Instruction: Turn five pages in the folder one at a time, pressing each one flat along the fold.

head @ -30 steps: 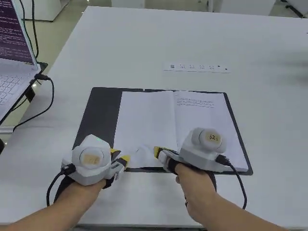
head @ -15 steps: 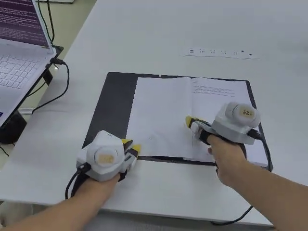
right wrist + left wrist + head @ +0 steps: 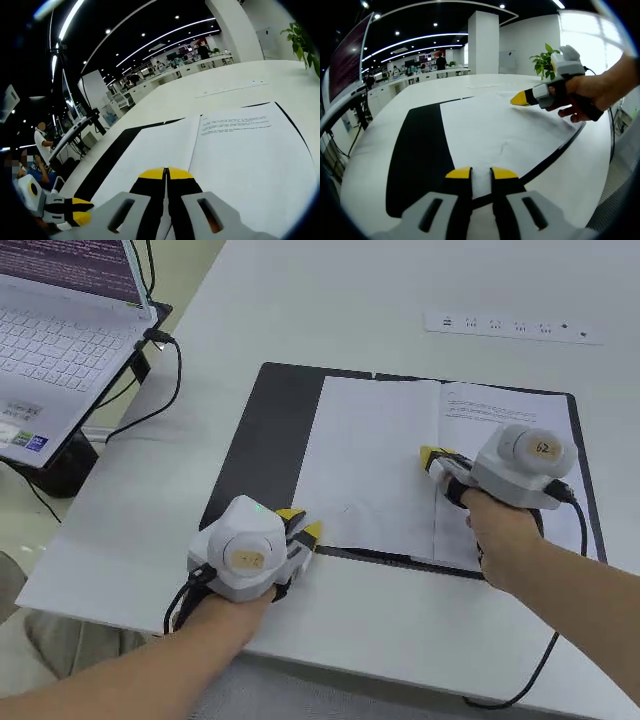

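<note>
The black folder (image 3: 265, 435) lies open on the white table, with a blank white page (image 3: 365, 465) on its left and a page with printed lines (image 3: 500, 410) on its right. My right gripper (image 3: 433, 456) is shut, its yellow tips down on the fold (image 3: 192, 142) about halfway up the pages; it also appears as the right gripper (image 3: 521, 98). My left gripper (image 3: 301, 523) rests at the blank page's near edge (image 3: 485, 150), its jaws a narrow gap apart with nothing between them. The left gripper (image 3: 82, 210) appears low at the left.
An open laptop (image 3: 60, 350) stands at the far left with a black cable (image 3: 150, 410) running toward the folder. A white power strip (image 3: 515, 328) lies beyond the folder. The table's near edge (image 3: 350, 650) runs just under my hands.
My right gripper has slid along the fold from the folder's near edge to mid-page. The left gripper stays at the page's near edge. The head camera has shifted.
</note>
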{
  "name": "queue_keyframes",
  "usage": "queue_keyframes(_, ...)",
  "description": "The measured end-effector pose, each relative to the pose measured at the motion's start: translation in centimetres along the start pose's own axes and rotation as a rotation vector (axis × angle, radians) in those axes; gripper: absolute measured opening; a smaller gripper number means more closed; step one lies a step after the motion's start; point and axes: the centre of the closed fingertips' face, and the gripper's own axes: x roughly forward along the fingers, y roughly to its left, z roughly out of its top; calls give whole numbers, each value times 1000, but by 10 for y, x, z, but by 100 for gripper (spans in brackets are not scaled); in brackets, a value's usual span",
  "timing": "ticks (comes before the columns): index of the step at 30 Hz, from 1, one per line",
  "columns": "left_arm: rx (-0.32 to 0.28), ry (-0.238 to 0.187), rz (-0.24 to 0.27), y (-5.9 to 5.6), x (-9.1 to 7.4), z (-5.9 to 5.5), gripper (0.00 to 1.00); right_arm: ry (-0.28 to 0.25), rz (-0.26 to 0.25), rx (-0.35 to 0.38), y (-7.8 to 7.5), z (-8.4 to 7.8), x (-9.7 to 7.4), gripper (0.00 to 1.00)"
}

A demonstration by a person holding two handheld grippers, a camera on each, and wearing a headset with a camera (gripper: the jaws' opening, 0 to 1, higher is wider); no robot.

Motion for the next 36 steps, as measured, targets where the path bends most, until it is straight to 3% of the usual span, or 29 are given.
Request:
queue_keyframes(5, -2, -3, 1, 0, 0, 0, 13, 9, -23, -30, -9, -1, 7, 0)
queue_keyframes(6, -5, -3, 2, 0, 1, 0, 13, -13, -19, -28, -8, 4, 6, 0)
queue_keyframes(14, -12, -9, 6, 1, 2, -1, 13, -26, -39, -54, -12, 16, 12, 0)
queue_keyframes(22, -10, -12, 4, -1, 1, -1, 13, -59, -51, -61, -16, 28, 27, 0)
queue_keyframes(36, -15, -12, 6, -2, -1, 1, 13, -72, -109, -133, -37, 49, 55, 0)
